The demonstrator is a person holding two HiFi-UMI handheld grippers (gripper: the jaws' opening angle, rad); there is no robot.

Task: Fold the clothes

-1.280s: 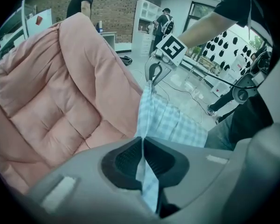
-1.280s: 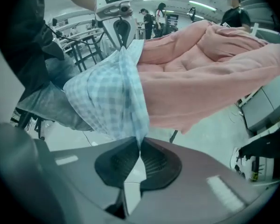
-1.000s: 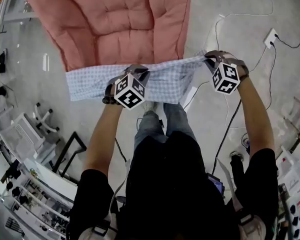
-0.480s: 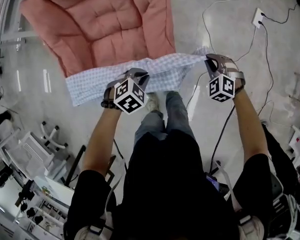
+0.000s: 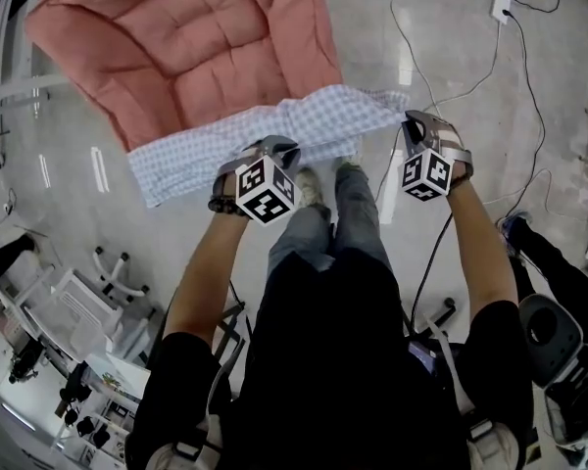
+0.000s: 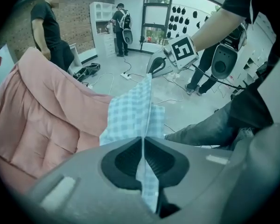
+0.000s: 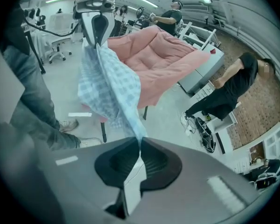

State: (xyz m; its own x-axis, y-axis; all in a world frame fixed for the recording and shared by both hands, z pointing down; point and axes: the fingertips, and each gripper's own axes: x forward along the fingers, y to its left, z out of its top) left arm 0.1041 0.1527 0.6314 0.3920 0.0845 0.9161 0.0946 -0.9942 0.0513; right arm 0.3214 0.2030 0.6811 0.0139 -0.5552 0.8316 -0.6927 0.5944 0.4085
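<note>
A blue-and-white checked garment hangs stretched between my two grippers, above the floor at the near edge of a pink quilted cushion. My left gripper is shut on the garment's lower edge near its middle, and the cloth runs out of the closed jaws. My right gripper is shut on the garment's right corner, and the fabric fans away from its tips. Each gripper view shows the other gripper: the right one and the left one. The garment's left end hangs free.
A power strip and cables lie on the floor at the back right. White racks stand at the lower left and a dark chair at the lower right. People in black stand nearby.
Both hands have carried the stretched garment across the floor. It now lies against the cushion's near right corner, with its right end higher. The right gripper has rolled.
</note>
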